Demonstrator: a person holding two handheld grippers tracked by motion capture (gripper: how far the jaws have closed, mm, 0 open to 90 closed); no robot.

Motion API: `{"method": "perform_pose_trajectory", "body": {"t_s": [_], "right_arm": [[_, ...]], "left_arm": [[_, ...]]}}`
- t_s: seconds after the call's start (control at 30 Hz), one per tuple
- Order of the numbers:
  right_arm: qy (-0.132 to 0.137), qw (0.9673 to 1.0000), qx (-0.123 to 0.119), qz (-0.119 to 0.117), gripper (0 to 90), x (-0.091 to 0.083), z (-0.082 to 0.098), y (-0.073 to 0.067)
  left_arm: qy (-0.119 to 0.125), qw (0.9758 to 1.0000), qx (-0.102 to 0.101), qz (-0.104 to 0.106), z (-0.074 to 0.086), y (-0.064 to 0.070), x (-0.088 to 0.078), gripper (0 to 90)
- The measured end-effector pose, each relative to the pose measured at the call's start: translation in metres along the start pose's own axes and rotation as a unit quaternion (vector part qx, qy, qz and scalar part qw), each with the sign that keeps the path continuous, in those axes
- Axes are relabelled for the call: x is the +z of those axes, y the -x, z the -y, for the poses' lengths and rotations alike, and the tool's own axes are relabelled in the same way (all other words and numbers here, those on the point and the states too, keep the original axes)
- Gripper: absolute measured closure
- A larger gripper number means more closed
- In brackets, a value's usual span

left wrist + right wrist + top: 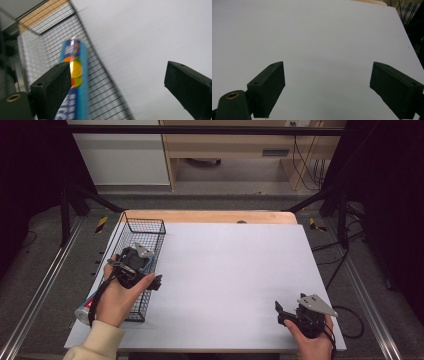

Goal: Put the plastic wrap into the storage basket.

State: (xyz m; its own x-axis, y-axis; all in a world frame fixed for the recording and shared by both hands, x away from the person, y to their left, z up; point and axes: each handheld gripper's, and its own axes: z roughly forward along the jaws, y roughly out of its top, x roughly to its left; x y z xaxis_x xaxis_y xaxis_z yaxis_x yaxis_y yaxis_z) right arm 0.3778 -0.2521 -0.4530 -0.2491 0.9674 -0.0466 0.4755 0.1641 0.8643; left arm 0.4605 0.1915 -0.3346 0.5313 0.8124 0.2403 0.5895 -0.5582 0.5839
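Left tongs (pixel 159 282) held over the near end of the wire basket (pixel 145 227), which stands along the left edge of the bench (pixel 235 265). In the left gripper view the jaws stand wide apart, nothing pressed between the pads; the view is motion-blurred.

Blue tube (pixel 75 82) (fruit picture and white lettering on the side) lies lengthwise in the basket, seen just behind the left-hand jaw in the left gripper view. Cannot tell whether that jaw touches it. In the high view a silver-and-red end (pixel 84 310) sticks out past the basket's near left corner, beside the person's left hand (pixel 117 297); most of the tube is hidden there by hand and gripper.

Right tongs (pixel 280 314) at the near right corner of the bench, held low in the right hand (pixel 312 342). Jaws wide apart in the right gripper view, bare grey bench surface between them, nothing held
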Motion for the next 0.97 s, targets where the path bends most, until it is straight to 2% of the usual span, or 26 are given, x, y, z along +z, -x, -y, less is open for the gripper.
{"method": "perform_pose_trajectory", "body": {"t_s": [0.07,0.1,0.13,0.17,0.23,0.27,0.3,0.33,0.37,0.47,0.57,0.6,0.63,0.67,0.7,0.77,0.9,0.97], "right_arm": [[0.0,1.0,0.002,0.0,11.8,0.0,0.0,0.0],[0.001,1.0,0.002,0.0,11.2,0.0,0.0,0.0],[0.002,1.0,0.002,0.0,11.0,0.0,-0.001,0.0],[0.002,1.0,0.002,0.0,11.0,0.0,-0.001,0.0],[0.002,1.0,0.003,0.0,9.6,0.0,-0.001,0.0],[0.005,1.0,0.003,0.002,9.1,-0.001,-0.001,0.001],[0.005,1.0,0.004,0.003,7.9,-0.001,-0.001,0.001],[0.002,1.0,0.005,0.002,6.9,0.0,-0.001,0.002],[0.0,1.0,0.005,0.001,6.7,0.0,-0.001,0.002],[-0.002,1.0,0.005,0.0,6.2,0.0,0.0,0.003],[-0.002,1.0,0.005,0.0,5.7,0.0,0.0,0.003],[-0.001,1.0,0.002,-0.002,4.9,0.0,-0.001,0.003],[-0.001,1.0,0.002,-0.002,4.9,0.0,-0.001,0.003],[0.002,1.0,0.001,-0.009,4.4,0.0,-0.001,0.002],[0.002,1.0,0.001,-0.009,4.4,0.0,-0.001,0.002],[0.002,0.9999,-0.002,-0.015,3.8,0.0,-0.001,0.001],[0.003,0.9999,-0.007,-0.015,3.8,0.001,-0.001,0.002],[0.006,0.9999,-0.007,-0.012,4.8,0.002,-0.001,0.002]], "left_arm": [[0.015,0.9996,0.017,0.016,-0.006,0.014,0.0,7.4],[0.015,0.9996,0.017,0.016,-0.006,0.014,0.0,7.4],[0.028,0.9989,0.021,0.031,-0.009,0.022,0.002,7.4],[0.028,0.9989,0.021,0.031,-0.009,0.022,0.002,7.4],[0.039,0.9978,0.025,0.047,-0.012,0.031,0.004,7.4],[0.049,0.9967,0.038,0.052,-0.014,0.039,0.008,7.4],[0.049,0.9967,0.038,0.052,-0.014,0.039,0.008,7.4],[0.055,0.9952,0.038,0.071,-0.015,0.048,0.011,7.4],[0.058,0.9945,0.041,0.077,-0.016,0.052,0.012,7.4],[0.066,0.9931,0.045,0.087,-0.016,0.06,0.017,7.4],[0.082,0.9896,0.043,0.11,-0.013,0.071,0.026,7.1],[0.09,0.9873,0.044,0.123,-0.009,0.078,0.035,6.8],[0.09,0.9873,0.044,0.123,-0.009,0.078,0.035,6.7],[0.101,0.984,0.039,0.141,-0.004,0.085,0.047,6.6],[0.101,0.984,0.039,0.141,-0.004,0.085,0.047,6.6],[0.111,0.9802,0.039,0.159,0.002,0.09,0.059,6.6],[0.121,0.9764,0.061,0.168,0.017,0.101,0.078,6.6],[0.136,0.9726,0.059,0.179,0.028,0.103,0.083,6.6]]}}
